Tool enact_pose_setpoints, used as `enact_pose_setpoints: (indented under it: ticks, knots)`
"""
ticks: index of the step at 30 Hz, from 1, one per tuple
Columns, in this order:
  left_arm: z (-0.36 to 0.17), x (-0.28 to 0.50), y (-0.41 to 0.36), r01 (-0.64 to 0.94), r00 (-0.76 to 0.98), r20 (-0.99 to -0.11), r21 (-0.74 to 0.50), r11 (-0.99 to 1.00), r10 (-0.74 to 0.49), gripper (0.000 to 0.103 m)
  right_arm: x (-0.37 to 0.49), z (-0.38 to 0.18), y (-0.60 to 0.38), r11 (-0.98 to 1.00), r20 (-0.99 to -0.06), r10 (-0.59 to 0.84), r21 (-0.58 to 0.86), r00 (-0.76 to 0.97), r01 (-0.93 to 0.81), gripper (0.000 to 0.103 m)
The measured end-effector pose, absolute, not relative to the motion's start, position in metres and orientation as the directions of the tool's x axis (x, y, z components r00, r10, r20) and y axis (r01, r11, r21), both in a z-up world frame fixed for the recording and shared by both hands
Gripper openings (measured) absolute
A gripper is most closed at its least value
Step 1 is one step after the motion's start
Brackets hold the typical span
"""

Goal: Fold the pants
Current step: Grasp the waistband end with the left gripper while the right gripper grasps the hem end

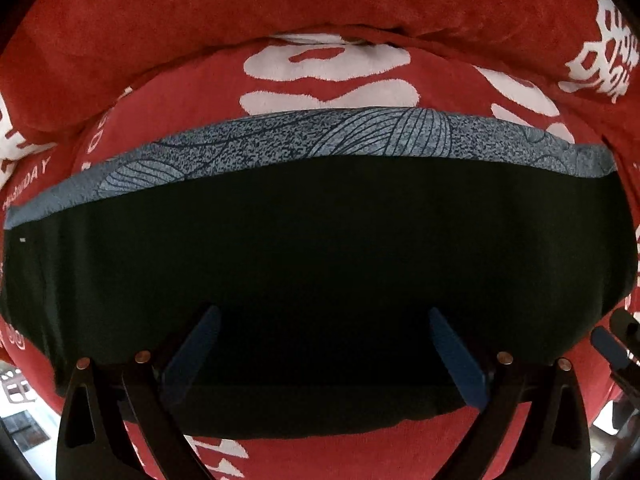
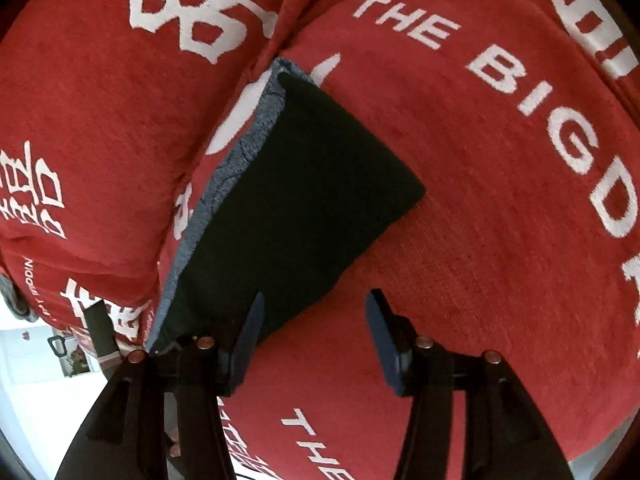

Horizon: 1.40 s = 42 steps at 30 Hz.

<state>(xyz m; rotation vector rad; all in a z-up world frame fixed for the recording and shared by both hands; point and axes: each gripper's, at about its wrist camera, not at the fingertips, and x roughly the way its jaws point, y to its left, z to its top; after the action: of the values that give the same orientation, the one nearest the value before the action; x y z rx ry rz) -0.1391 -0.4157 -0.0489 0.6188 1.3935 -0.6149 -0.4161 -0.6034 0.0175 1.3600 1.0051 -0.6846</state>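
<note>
Dark, soft pants (image 1: 320, 264) lie folded flat on the red printed cushion (image 2: 480, 200), directly beneath the released left claw (image 1: 324, 348). Right claw (image 2: 314, 332) hangs spread, empty, over the near corner. Limp, light cloth probably; pinch the doubled edge by the blue-grey band (image 1: 320, 136).

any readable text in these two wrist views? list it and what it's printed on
"THE BIG D": white capitals on the red seat cover, right wrist view; cut off after the D.
"THE": white, on the same cover at the bottom edge, right wrist view.
"DAY": end of a word on the red cover, left wrist view; the start is blurred.
Large white Chinese-style characters on the back cushion: not readable for me.
Folded dark pants: no text visible.
</note>
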Motion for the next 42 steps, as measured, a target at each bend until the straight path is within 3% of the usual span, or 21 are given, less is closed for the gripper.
enact_pose_setpoints:
  ticks: [21, 22, 23, 24, 25, 28, 32, 34, 42]
  knots:
    - [-0.056, -0.158, -0.406, 0.722, 0.12, -0.99, 0.037, 0.691, -0.073, 0.103, -0.398, -0.004, -0.632, 0.071, -0.769, 0.007, 0.638, 0.639, 0.767, 0.069]
    - [-0.055, -0.158, -0.405, 0.726, 0.119, -0.99, 0.038, 0.687, -0.07, 0.103, -0.395, -0.008, -0.635, 0.045, -0.768, 0.019, 0.64, 0.64, 0.767, 0.067]
    - [-0.052, -0.157, -0.406, 0.727, 0.119, -0.991, 0.047, 0.685, -0.059, 0.103, -0.393, -0.012, -0.638, 0.012, -0.769, 0.037, 0.639, 0.638, 0.769, 0.051]
    - [-0.047, -0.156, -0.406, 0.721, 0.137, -0.989, 0.061, 0.69, -0.055, 0.103, -0.393, -0.015, -0.639, -0.011, -0.774, 0.06, 0.631, 0.63, 0.776, 0.017]
    - [-0.041, -0.154, -0.405, 0.713, 0.163, -0.984, 0.073, 0.697, -0.064, 0.103, -0.393, -0.015, -0.64, -0.027, -0.77, 0.069, 0.634, 0.634, 0.773, 0.012]
    - [-0.028, -0.148, -0.405, 0.7, 0.192, -0.975, 0.057, 0.712, -0.111, 0.103, -0.388, 0.003, -0.636, 0.039, -0.75, 0.069, 0.661, 0.658, 0.749, 0.012]
    - [-0.056, -0.159, -0.415, 0.759, 0.161, -0.986, 0.094, 0.644, -0.047, 0.103, -0.371, 0.036, -0.627, 0.165, -0.735, 0.067, 0.675, 0.675, 0.719, 0.012]
    - [-0.054, -0.167, -0.415, 0.76, 0.212, -0.974, 0.112, 0.64, -0.081, 0.103, -0.357, 0.052, -0.617, 0.244, -0.745, 0.072, 0.658, 0.663, 0.712, 0.012]
    - [-0.037, -0.144, -0.389, 0.758, 0.117, -0.985, 0.007, 0.653, -0.125, 0.103, -0.291, 0.109, -0.567, 0.516, -0.84, -0.033, 0.45, 0.542, 0.729, 0.012]
